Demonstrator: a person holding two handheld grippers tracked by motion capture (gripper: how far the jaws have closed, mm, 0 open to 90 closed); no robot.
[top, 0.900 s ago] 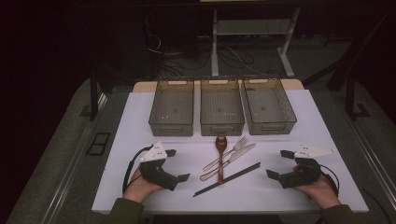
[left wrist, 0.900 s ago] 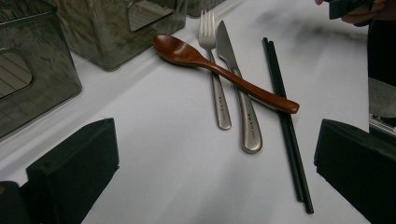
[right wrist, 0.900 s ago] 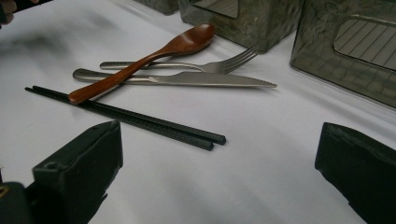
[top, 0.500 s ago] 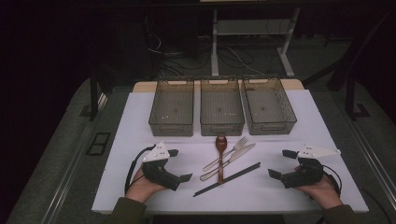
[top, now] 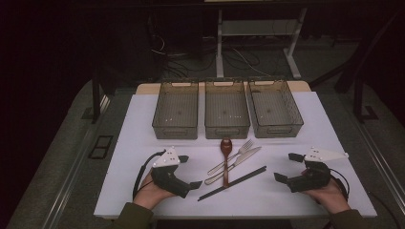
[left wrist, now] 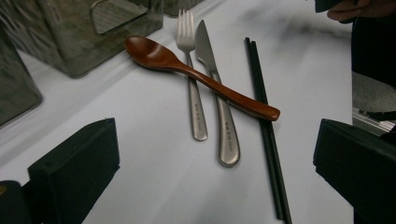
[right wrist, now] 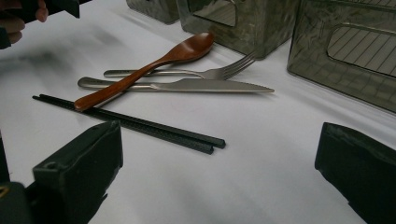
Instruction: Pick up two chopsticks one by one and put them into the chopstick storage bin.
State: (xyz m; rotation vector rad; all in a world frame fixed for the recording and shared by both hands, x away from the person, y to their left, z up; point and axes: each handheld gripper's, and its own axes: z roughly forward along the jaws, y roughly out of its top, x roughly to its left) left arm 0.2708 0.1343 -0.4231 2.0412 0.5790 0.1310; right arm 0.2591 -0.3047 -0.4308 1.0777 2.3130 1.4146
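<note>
Cutlery heaped mid-worktop, both my tools wide and empty.

High view: left tool (top: 191, 171) and right tool (top: 288, 167) flank the pile before three bins (top: 226, 109). Left gripper view: the light, stiff wooden spoon (left wrist: 196, 74) crosses fork (left wrist: 194, 88) and knife (left wrist: 219, 102); I'd pinch its raised handle. Right gripper view: thin chopsticks (right wrist: 130, 122) look slippery.

Ahead of the left claw (left wrist: 215, 186), whose black jaws look matt and faintly grainy, the spoon (left wrist: 196, 74) is glossy reddish-brown wood. Beneath it the fork (left wrist: 194, 93) and knife (left wrist: 219, 107) are brushed metal with a soft sheen. Beside them the chopsticks (left wrist: 268, 135) are smooth black, dull in finish. The desk (left wrist: 154, 186) is smooth matt white. Beyond stand translucent smoky plastic bins (top: 227, 107).
</note>
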